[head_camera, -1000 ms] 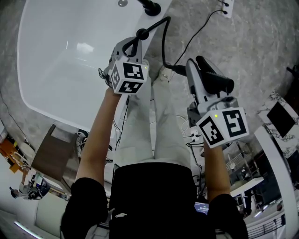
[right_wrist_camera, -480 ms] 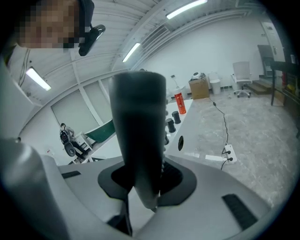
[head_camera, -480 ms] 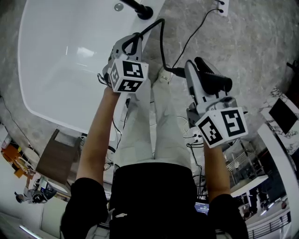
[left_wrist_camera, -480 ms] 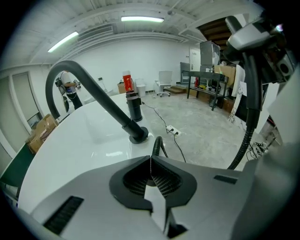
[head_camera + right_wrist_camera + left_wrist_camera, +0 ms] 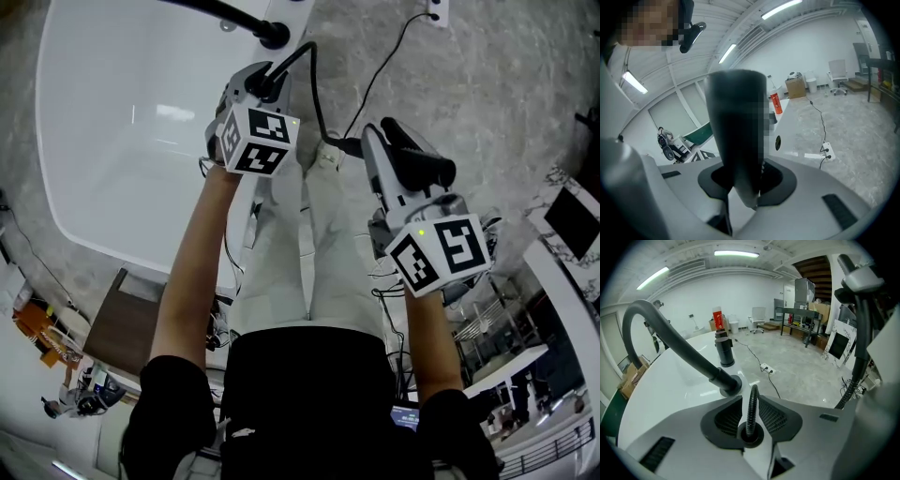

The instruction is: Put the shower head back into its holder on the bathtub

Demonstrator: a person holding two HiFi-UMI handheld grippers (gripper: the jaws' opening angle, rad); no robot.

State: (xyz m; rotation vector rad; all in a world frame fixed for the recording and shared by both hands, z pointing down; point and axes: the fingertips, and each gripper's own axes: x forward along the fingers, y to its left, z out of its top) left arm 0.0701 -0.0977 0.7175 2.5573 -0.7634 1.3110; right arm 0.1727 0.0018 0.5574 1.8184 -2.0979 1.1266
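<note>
"Ahead of the left gripper (image 5: 262, 82), what did the head view show?"

"The bathtub (image 5: 122, 141) rim. The hose (image 5: 315, 98) ran from between that gripper's jaws back to the shower head (image 5: 427, 164), which sat pinched in the right gripper (image 5: 386, 150), well short of the tub. Both forearms reached forward, the right hand nearer the body."

"And the left gripper view?"

"Its jaws had just been opening. They stood spread, with the hose between the pads and apparently unpressed. Beyond the tips stood a black post (image 5: 724, 350), probably the holder, just beside the spout (image 5: 729, 383)."

"The right gripper view?"

"It showed the handle clamped between the jaws and rising steeply from them."

"So how should the step be done well?"

"I judged the hose should hang slack, clear of the left jaws. The head should be carried forward over the rim, lined up above the post and lowered gently, with no release until it was seated."
</note>
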